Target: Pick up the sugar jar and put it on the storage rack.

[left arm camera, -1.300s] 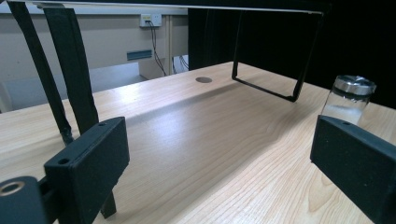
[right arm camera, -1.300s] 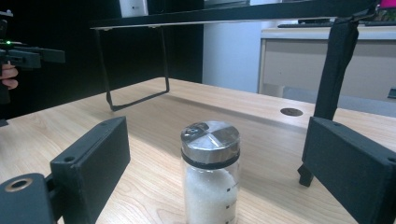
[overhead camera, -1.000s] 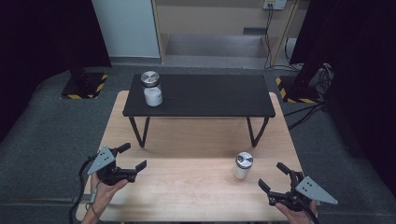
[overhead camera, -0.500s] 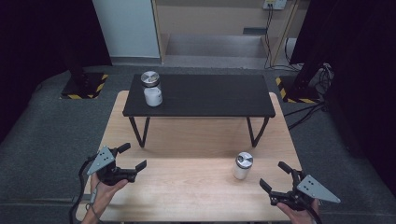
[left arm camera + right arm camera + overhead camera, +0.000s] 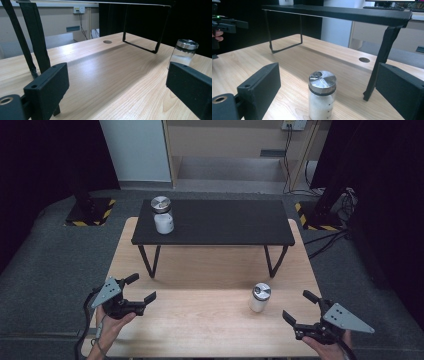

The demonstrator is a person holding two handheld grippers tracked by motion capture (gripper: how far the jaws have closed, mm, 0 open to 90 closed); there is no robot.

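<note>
— What are the tools like?
— Left black two-jaw gripper [image 5: 141, 288] and right black two-jaw gripper [image 5: 297, 307] each carry a grey three-cornered plate; flat rectangular jaws with small holes
— Cables?
— A black one trails from the left

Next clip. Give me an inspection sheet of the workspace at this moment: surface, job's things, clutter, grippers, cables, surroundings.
Surface: wooden table, bare, with a black shelf standing on its far half.
Job's things: near jar upright on the table; far jar upright on the shelf's left end. Both hold white contents under metal lids.
Clutter: nothing seen.
Grippers: left gripper and right gripper both open, empty, held at the near edge.
Cables: wires on the floor at right.
Surroundings: grey floor, dark curtains, wall socket.
</note>
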